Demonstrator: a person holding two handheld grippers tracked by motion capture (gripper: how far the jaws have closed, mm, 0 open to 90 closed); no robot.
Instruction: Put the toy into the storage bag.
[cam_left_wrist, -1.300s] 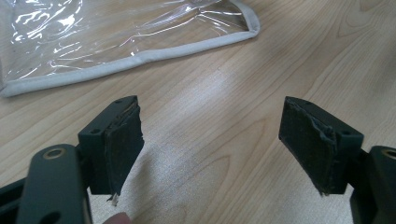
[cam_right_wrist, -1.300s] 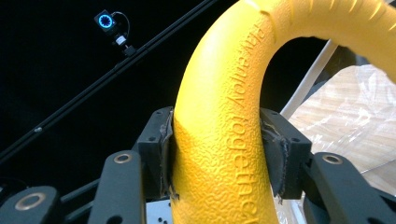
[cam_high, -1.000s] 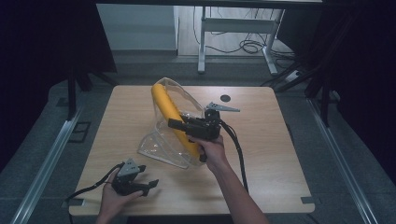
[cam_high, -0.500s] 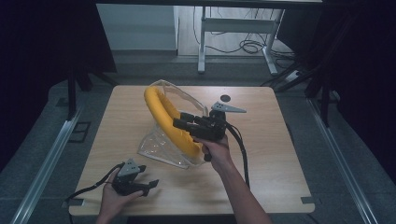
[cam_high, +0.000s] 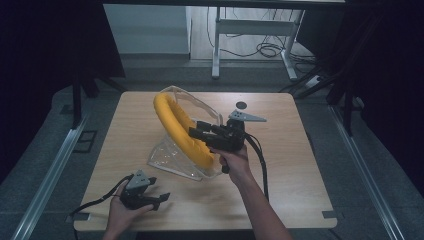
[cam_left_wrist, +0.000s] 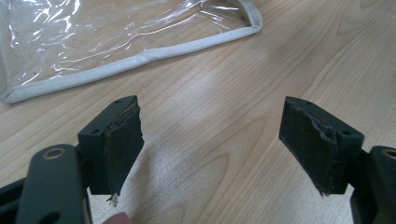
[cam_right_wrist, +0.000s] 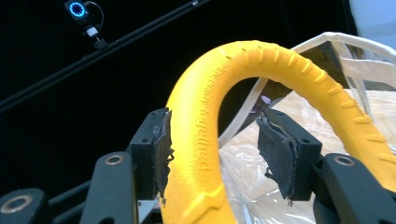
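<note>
Since a second ago, our right gripper (cam_high: 199, 134) has tilted the yellow ring (cam_high: 177, 125) further upright, so its upper arc now points toward the table's eleven o'clock instead of lying back inside the clear plastic bag (cam_high: 172, 159). Our left gripper (cam_high: 159, 199) has stayed where it was, at about seven o'clock on the wooden table (cam_high: 295, 165).

From the high view, the ring stands on edge near the table's middle, its lower part still inside the bag and its upper half out through the bag's open mouth. We judge it is held this way so that it can slide clear of the stiff plastic.

In the right gripper view, the yellow ring (cam_right_wrist: 210, 140) runs up between the two black jaws. The left pad (cam_right_wrist: 161, 149) touches the ring; the right pad (cam_right_wrist: 275, 154) stands a little apart from it, so the jaws bracket the ring more than squeeze it, and we cannot tell how firm the hold is.

In the left gripper view, the jaws are spread wide over bare wood, pinching nothing, with the bag's pale piped edge (cam_left_wrist: 140, 58) just ahead at eleven o'clock; it looks parked there, perhaps ready to pin the bag down
</note>
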